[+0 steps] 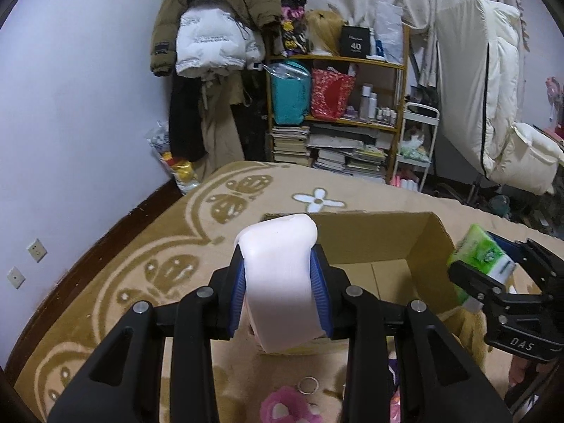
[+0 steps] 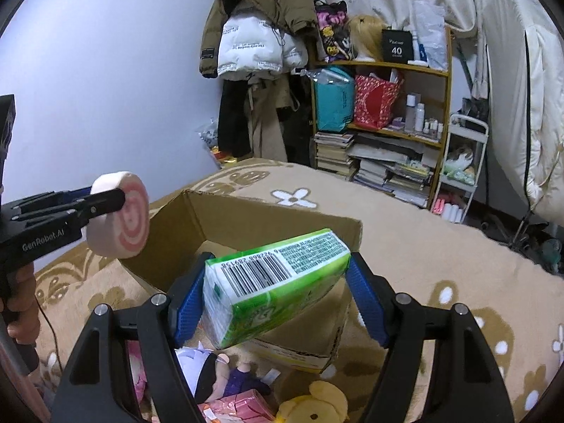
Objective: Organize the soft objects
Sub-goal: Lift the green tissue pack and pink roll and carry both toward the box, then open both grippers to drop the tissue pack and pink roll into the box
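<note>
My left gripper (image 1: 278, 282) is shut on a pale pink swirl-roll cushion (image 1: 278, 275), held above the near-left edge of an open cardboard box (image 1: 433, 243). The right wrist view shows that cushion's pink spiral face (image 2: 121, 224) left of the box (image 2: 349, 227). My right gripper (image 2: 275, 296) is shut on a green tissue pack (image 2: 271, 282), tilted, over the box's near side; the pack also shows at the right of the left wrist view (image 1: 476, 253). The box stands on a beige patterned blanket (image 2: 440, 257).
Below the right gripper lie a yellow plush (image 2: 317, 405), a dark-haired doll (image 2: 218, 370) and a pink packet (image 2: 239, 407). A pink plush (image 1: 285, 405) lies below the left gripper. A cluttered shelf (image 1: 352, 105), hung coats (image 1: 215, 35) and a white duvet (image 1: 493, 105) stand behind.
</note>
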Motion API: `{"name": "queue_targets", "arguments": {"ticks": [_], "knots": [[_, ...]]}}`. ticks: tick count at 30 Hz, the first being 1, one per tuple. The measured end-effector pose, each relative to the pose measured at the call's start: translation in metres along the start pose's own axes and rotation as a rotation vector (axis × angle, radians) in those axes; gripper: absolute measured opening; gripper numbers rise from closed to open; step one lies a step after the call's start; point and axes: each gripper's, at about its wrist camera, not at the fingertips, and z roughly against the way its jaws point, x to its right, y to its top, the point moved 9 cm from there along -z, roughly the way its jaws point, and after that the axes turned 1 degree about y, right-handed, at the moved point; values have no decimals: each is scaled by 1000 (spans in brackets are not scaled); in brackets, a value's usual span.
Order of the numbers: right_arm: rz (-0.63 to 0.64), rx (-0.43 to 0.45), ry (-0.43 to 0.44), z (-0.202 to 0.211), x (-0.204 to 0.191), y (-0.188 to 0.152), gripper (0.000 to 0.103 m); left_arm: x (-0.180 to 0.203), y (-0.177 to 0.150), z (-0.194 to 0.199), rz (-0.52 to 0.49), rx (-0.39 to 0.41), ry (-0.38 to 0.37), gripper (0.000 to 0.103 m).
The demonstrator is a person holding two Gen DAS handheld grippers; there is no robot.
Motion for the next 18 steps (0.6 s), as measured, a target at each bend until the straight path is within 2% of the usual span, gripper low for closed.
{"name": "queue_targets", "arguments": {"ticks": [8, 18], "knots": [[-12, -22, 19, -12, 3, -9, 79, 17, -10, -12, -19, -25, -45, 33], [-43, -49, 9, -20, 13, -15, 80, 32, -18, -28, -73, -59, -35, 41]]}}
